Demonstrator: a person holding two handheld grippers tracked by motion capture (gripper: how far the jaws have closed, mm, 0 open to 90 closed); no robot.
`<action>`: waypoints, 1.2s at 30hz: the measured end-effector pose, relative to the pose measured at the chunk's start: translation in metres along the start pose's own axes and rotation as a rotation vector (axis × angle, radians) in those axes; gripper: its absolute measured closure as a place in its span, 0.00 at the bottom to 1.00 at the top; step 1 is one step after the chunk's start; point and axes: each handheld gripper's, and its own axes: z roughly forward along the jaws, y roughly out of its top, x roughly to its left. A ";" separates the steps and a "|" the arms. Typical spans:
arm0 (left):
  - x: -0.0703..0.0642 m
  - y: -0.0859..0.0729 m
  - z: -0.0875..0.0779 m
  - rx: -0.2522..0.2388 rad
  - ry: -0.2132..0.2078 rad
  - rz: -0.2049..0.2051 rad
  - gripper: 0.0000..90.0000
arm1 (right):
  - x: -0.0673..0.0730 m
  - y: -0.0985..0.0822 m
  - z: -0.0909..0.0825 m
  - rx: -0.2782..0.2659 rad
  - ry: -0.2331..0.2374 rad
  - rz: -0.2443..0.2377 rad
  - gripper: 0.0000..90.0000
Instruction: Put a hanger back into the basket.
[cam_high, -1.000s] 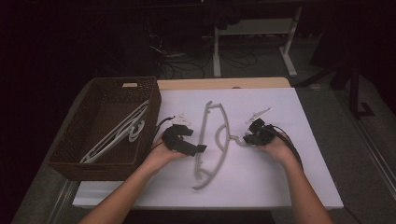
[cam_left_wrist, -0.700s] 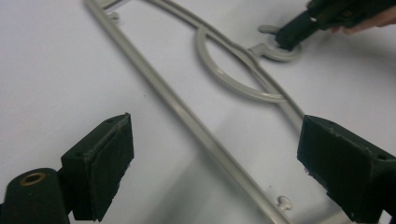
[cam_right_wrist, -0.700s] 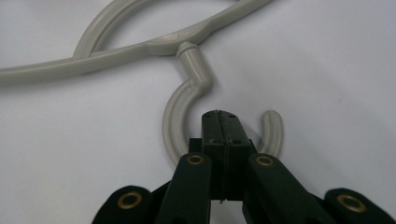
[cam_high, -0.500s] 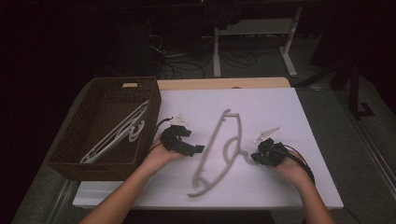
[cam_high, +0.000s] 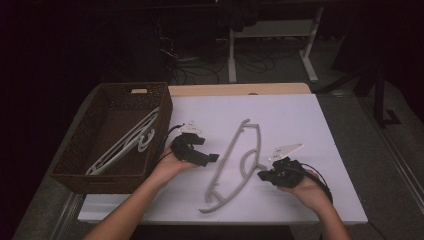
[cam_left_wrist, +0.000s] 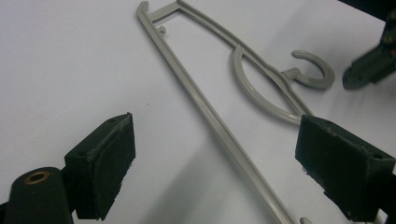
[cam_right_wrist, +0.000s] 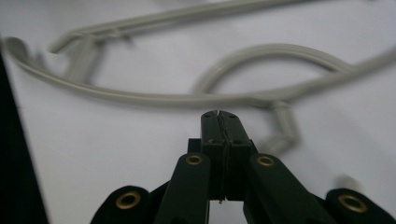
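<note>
On a white-covered tabletop (cam_high: 300, 120) in a dim room, a grey plastic hanger (cam_high: 235, 165) lies flat near the middle, slanting toward the near edge. Left gripper (cam_high: 197, 156) rests just beside the hanger's straight bar, jaws spread wide and empty. Right gripper (cam_high: 267, 176) sits near the hanger's hook with jaws pressed together on nothing, seemingly short of the hook, though that close view is blurred. A brown wicker basket (cam_high: 165, 107) at the left edge holds more pale hangers (cam_high: 127, 145). Cables and a white frame's legs (cam_high: 232, 55) occupy the dark floor beyond the far edge.
</note>
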 end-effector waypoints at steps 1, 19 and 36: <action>0.000 0.000 0.000 -0.001 -0.001 -0.001 0.14 | 0.004 0.000 0.003 0.000 0.015 -0.005 0.98; 0.000 0.001 -0.003 -0.007 -0.002 0.000 0.14 | 0.042 0.007 0.043 0.090 0.150 -0.098 0.99; 0.002 0.001 -0.005 -0.016 0.013 -0.021 0.15 | 0.040 0.048 0.084 0.066 0.161 -0.139 0.99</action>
